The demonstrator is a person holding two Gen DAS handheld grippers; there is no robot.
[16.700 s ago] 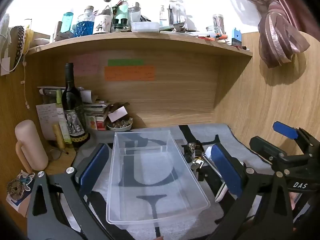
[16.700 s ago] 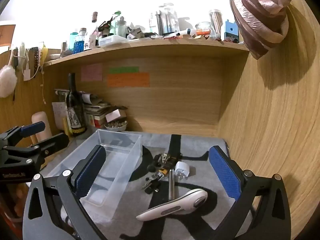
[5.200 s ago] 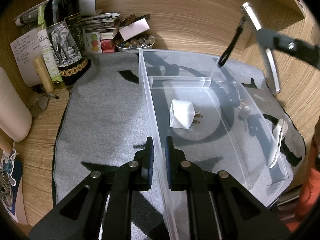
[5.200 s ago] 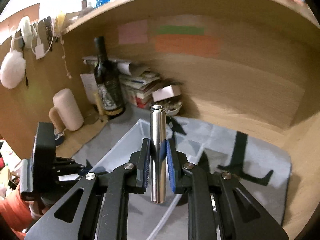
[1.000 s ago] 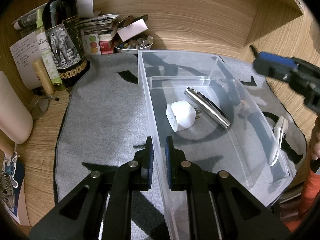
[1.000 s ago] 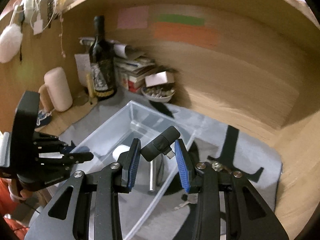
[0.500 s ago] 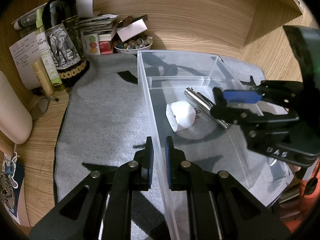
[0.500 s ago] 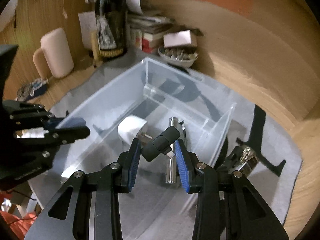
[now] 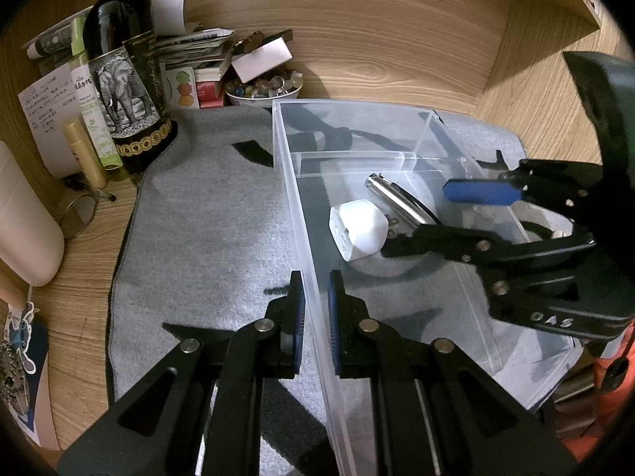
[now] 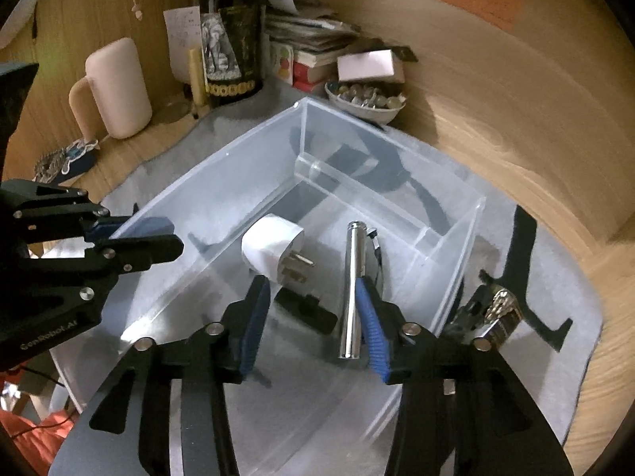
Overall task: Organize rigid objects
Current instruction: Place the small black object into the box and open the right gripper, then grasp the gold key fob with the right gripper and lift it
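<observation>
**Tongs over the bin: third item being let go**

Left tongs (image 9: 313, 309) are clamped nearly closed on the near long wall of the clear rectangular plastic bin (image 9: 432, 127), holding it on the grey felt mat (image 9: 206, 214) that covers the wooden tabletop (image 9: 79, 254). Right tongs (image 10: 313, 317) hang inside the bin's large compartment, pointing steeply down; their jaws are opening, and the small black USB adapter (image 10: 305, 309) lies on the bin floor between them, with neither blue pad pressing on it.

Largest first among the contents: the polished metal cylindrical flashlight (image 10: 351, 289) lies lengthwise just beside the right pad of the right tongs, with a dark strap trailing from its far end. The white cube-shaped wall plug (image 10: 274, 250) rests just ahead of the adapter, prongs towards the flashlight. The adapter is the smallest of the three. The narrow far compartment behind the divider looks empty.

Outside the bin, a shiny metal bunch of keys (image 10: 496, 313) sits on the mat just beyond the bin's right wall.

By my reading, the step in hand is the release of the adapter into the bin. The next move calls for lifting the right tongs clear of the wall without nudging the flashlight, then reaching over to the keys, while the left tongs hold the bin steady.
</observation>
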